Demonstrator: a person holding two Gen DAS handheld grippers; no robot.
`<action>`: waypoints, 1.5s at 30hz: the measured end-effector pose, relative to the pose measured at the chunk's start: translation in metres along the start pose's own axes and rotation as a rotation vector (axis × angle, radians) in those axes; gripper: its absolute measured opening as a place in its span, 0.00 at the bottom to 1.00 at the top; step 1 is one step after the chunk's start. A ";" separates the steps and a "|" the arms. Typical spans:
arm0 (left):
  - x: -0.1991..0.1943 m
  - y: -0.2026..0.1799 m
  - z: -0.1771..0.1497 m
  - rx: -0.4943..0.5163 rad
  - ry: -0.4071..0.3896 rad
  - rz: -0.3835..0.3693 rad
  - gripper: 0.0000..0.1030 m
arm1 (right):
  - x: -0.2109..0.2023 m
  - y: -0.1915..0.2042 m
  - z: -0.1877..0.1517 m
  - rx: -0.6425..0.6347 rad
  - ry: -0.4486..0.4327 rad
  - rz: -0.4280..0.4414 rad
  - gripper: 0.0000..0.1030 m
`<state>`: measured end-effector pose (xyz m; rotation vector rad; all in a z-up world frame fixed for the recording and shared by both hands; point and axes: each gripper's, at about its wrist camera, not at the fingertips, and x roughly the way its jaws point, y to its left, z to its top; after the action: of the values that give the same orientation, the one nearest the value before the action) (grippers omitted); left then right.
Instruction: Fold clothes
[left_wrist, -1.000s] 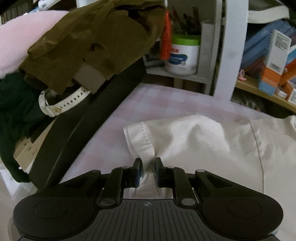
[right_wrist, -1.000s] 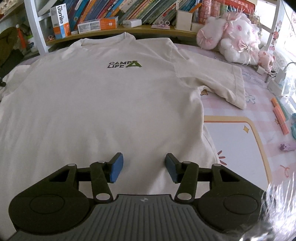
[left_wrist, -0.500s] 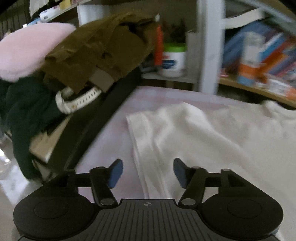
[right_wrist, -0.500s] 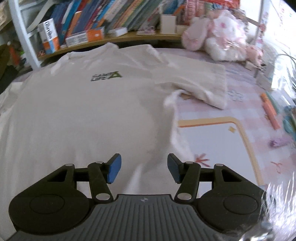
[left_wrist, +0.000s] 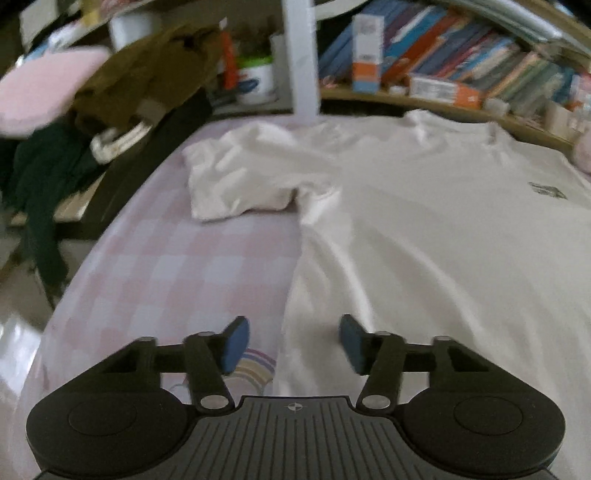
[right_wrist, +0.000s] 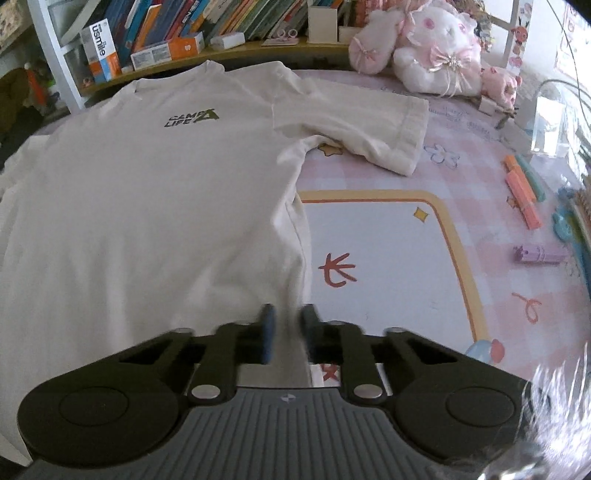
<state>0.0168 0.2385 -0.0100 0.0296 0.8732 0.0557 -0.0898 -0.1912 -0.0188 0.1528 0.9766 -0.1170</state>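
While the white T-shirt (left_wrist: 424, 229) is spread flat on the checked table cover (left_wrist: 177, 266), the left gripper (left_wrist: 291, 341) is held spread over its side hem, closing lately, nothing pinched. In the right view, the right gripper (right_wrist: 286, 334) has just been closed on the shirt's other edge, probably for lifting a fold.

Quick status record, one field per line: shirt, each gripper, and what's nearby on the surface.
shirt: white T-shirt spread flat, printed logo up, both sleeves out
left gripper: open over the shirt's left side edge, jaws just closing a little, nothing pinched
right gripper: jaws just closed, pinching the shirt's right side edge near the hem
surface: pink checked mat
nearby: plush toys, orange markers
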 end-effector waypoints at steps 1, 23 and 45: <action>0.001 0.003 0.000 -0.026 0.003 -0.005 0.45 | -0.001 0.000 -0.001 0.003 0.000 0.006 0.08; -0.002 0.015 -0.001 -0.006 0.049 -0.002 0.08 | -0.008 0.004 -0.002 0.059 -0.007 -0.037 0.04; -0.011 0.016 -0.002 0.061 0.029 -0.075 0.13 | -0.005 0.003 0.005 0.116 -0.020 -0.122 0.07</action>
<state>0.0074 0.2543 -0.0021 0.0530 0.9040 -0.0405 -0.0878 -0.1895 -0.0120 0.1983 0.9590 -0.2868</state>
